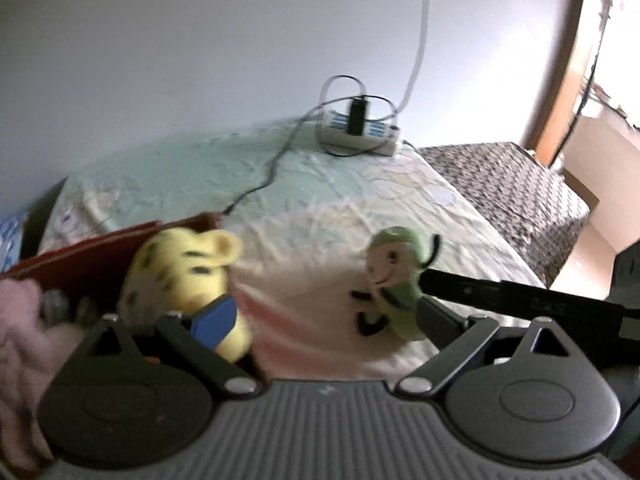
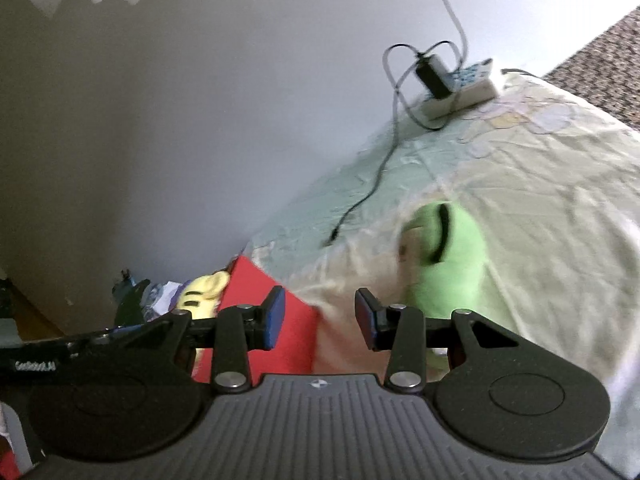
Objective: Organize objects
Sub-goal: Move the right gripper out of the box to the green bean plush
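We find the left gripper (image 1: 320,312) spread wide and empty, one pad against the yellow toy (image 1: 184,280), which leans at the rim of the red box (image 1: 92,256); we judge that it has been set there for storage. The green toy (image 1: 394,284) stands on the sheet (image 1: 320,208), well apart from the box, apparently the next item. The right gripper (image 2: 320,318) is also spread and empty, with the green toy just beyond its right finger. Blur limits detail. A power strip (image 1: 360,132) lies at the far end.
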The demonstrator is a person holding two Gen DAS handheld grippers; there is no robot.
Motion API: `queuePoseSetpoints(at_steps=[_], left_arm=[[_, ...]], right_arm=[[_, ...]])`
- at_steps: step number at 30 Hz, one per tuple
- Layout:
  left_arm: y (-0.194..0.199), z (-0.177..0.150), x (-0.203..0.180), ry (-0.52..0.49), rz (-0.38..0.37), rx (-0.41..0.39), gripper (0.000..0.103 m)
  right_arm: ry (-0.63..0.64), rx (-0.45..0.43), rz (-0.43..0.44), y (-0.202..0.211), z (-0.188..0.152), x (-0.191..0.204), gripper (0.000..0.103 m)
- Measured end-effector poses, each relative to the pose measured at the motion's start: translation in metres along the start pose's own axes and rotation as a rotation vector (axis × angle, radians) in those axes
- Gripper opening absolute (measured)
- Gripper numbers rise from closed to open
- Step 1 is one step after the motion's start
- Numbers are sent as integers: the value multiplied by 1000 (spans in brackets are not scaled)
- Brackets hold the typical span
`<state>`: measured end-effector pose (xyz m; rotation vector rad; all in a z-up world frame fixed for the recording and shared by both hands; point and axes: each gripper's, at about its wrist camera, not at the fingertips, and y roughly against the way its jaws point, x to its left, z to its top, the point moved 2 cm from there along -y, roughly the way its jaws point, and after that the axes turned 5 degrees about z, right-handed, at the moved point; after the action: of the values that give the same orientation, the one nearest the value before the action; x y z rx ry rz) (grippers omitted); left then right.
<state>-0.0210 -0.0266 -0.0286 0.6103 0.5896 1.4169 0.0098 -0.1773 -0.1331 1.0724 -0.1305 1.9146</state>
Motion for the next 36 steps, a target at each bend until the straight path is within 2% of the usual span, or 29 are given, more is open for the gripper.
queuePoseSetpoints(at_steps=[6, 13, 16, 24, 27, 36], left_arm=[[-26, 0, -39, -57, -43, 32, 95], [-61, -2, -63, -77, -72, 108, 94], [-74, -3, -67, -68, -79, 135, 91], [-111, -2, -72, -11, -105, 221, 77], [-122, -2, -71, 6, -107, 238, 75], [-153, 0, -65, 53, -141, 292, 68]], right_arm=[[-8, 16, -51, 10, 6, -20, 43], [-68, 41, -89, 15, 15, -47, 45], [-104, 47, -81, 12, 19, -55, 50], [-174, 75, -53, -2, 30, -70, 53], [-193, 81, -45, -8, 34, -76, 56], [-249, 124, -33, -35, 38, -94, 57]])
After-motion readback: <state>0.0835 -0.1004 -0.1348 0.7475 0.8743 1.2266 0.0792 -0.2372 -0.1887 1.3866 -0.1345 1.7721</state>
